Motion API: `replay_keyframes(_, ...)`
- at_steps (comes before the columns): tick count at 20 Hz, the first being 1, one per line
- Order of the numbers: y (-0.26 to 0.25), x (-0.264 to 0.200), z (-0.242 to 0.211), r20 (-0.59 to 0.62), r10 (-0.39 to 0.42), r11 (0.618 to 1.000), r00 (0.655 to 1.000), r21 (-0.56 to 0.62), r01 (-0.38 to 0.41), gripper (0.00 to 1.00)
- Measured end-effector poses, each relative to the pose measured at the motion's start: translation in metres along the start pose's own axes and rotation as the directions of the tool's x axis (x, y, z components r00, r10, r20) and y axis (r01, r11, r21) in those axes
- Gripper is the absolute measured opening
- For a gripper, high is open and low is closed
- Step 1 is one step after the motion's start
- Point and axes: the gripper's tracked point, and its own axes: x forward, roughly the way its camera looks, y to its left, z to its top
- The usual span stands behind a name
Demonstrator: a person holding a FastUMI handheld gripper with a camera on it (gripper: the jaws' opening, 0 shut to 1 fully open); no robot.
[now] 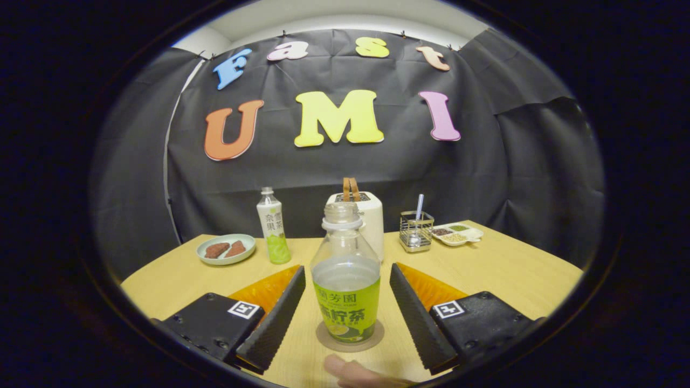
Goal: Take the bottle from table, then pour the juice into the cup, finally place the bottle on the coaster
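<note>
Your clear, uncapped plastic bottle with the green label stands on the round brown coaster; your claw gapes wide, gripping nothing. Likely the task's end.

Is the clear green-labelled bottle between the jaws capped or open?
Open: the clear green-labelled bottle shows a bare neck, standing upright between spread jaws.
</note>
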Motion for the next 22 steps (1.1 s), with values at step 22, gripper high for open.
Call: replay_keyframes(22, -0.088, -0.353, 0.073, 0.16, -0.061, 0.995, 0.985, -0.069, 0.073, 1.0)
